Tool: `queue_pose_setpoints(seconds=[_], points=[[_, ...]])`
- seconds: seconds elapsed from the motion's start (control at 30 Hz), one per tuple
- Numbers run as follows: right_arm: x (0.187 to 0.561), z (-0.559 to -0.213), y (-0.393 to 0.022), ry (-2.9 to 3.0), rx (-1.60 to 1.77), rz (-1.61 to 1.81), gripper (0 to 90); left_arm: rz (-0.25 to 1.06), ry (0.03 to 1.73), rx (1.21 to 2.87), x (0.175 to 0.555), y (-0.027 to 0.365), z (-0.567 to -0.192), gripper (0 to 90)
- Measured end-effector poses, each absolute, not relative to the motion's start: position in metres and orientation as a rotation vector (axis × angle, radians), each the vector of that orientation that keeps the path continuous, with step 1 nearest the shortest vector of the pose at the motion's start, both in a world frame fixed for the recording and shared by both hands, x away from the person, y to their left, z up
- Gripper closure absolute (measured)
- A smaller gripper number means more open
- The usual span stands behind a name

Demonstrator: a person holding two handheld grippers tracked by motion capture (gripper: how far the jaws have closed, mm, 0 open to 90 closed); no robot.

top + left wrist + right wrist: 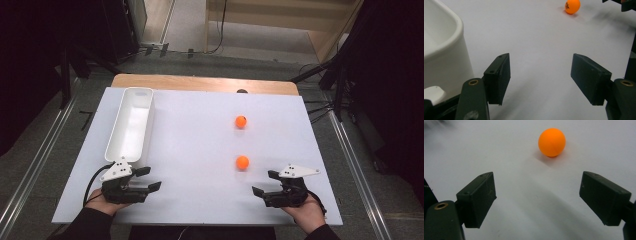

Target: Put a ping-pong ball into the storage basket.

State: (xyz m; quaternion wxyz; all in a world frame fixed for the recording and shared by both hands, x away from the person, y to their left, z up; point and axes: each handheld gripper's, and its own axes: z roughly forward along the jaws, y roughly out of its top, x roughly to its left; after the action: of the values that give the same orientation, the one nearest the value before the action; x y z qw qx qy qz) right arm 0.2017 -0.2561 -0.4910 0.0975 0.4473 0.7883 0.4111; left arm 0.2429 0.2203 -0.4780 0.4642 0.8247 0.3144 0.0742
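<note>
Black blocky right tool [537,200] gaping, smooth round orange ball [552,142] ahead

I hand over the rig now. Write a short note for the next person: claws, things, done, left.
Left claw: open, empty, beside the near end of the white bin.
Right claw: open, empty, facing the near orange ball.
Far orange ball lies further back on the white board.
Done: nothing; bin looks empty.
Left: probably put both balls into the bin.

White board [200,200] on wooden table [200,82], grey carpet floor [45,150], dark surroundings, pale wood cabinet [300,20] behind
</note>
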Motion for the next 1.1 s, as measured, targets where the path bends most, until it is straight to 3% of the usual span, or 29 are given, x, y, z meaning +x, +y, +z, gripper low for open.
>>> queue_pose_setpoints(seconds=[0.7,0.73,1.1], points=[[0.202,-0.492,-0.255,2.355,1.319,1.202,12.3,0.17,0.727,2.035,0.241,0.206,-0.468,32.5],[0.202,-0.492,-0.254,2.353,1.322,1.2,12.3,0.171,0.718,2.041,0.241,0.204,-0.467,27.5],[0.202,-0.493,-0.254,2.361,1.317,1.196,12.3,0.154,0.65,2.011,0.243,0.193,-0.461,23.9]])
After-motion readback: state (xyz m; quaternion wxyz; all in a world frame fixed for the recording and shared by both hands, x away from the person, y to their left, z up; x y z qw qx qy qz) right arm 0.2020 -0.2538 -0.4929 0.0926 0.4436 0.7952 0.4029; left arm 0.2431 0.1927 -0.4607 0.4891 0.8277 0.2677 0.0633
